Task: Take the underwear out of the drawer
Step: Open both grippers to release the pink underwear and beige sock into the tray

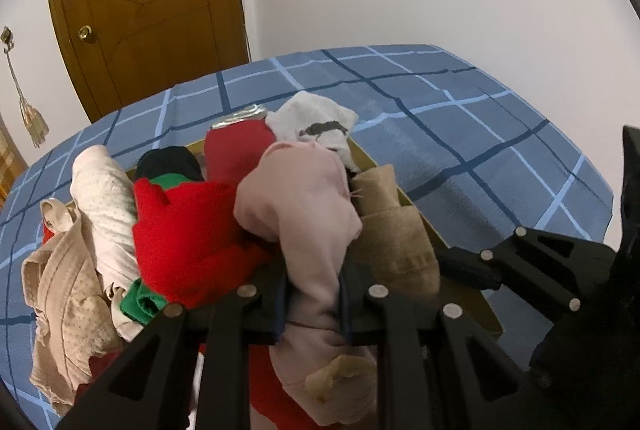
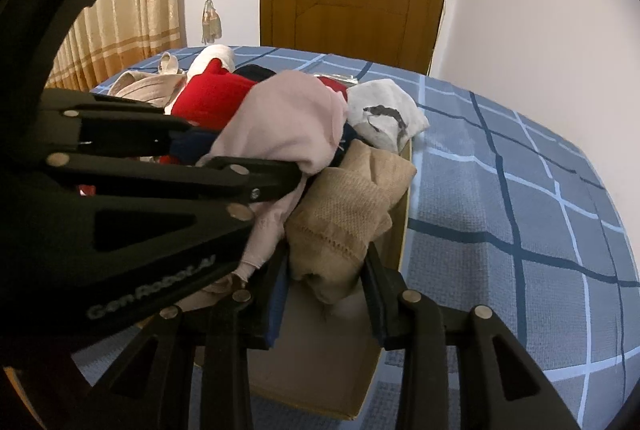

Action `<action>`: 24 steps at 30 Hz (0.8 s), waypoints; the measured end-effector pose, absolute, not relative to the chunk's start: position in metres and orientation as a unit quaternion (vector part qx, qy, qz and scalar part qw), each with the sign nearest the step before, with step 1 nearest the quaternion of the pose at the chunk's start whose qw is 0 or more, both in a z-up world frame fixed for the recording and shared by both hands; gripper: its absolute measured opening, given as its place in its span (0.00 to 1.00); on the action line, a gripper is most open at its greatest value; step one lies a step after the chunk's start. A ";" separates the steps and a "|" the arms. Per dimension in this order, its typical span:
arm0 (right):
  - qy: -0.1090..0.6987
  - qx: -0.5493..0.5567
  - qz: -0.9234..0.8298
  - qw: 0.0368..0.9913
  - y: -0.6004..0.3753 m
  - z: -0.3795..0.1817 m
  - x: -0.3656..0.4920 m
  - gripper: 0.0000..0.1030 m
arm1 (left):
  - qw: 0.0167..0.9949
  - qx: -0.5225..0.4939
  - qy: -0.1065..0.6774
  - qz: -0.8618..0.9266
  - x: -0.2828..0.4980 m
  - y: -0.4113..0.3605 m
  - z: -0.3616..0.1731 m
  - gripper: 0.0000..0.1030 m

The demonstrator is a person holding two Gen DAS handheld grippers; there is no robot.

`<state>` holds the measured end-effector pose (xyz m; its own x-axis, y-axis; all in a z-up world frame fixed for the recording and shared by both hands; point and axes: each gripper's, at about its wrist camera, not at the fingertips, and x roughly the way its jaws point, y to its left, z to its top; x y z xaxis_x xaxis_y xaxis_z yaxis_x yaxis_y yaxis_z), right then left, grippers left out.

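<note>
- Left gripper [image 1: 312, 304] was clamped on the pale pink underwear [image 1: 304, 206], which draped over the heap in the cardboard drawer [image 1: 456, 254].
- Right gripper [image 2: 326, 296] had its jaws spread around the lower end of a tan knit garment [image 2: 344, 214]; contact couldn't be told.
- Left gripper's arm [image 2: 168, 170] crossed in front of the right camera, blocking the pile's left side.
- Crowding the pink piece: red garment [image 1: 188, 230], white sock [image 1: 316, 122], beige bra [image 1: 64, 290].
- Drawer sat on a blue checked bedsheet [image 1: 480, 134]; wooden door [image 1: 152, 2] behind.

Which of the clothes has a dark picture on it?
The white garment at the far end of the pile, beyond the pink one. It alone carries a dark printed shape; the red, pink and beige pieces look plain.
</note>
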<state>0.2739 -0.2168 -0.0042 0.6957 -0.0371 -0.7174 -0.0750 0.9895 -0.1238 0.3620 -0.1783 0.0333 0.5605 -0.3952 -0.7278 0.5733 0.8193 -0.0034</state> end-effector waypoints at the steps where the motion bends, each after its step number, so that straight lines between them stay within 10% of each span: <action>1: 0.387 -0.073 0.009 0.919 -0.216 -0.005 0.273 0.38 | 0.876 0.119 0.376 -0.277 0.362 -0.179 0.032 0.18; 24: 0.373 -0.078 -0.010 0.925 -0.205 -0.008 0.261 0.56 | 0.891 0.113 0.355 -0.261 0.351 -0.169 0.028 0.31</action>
<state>0.2614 -0.2050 -0.0076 0.7217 -0.0762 -0.6880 -0.0395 0.9878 -0.1509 0.3511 -0.1691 0.0281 0.6118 -0.3846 -0.6913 0.5452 0.8381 0.0162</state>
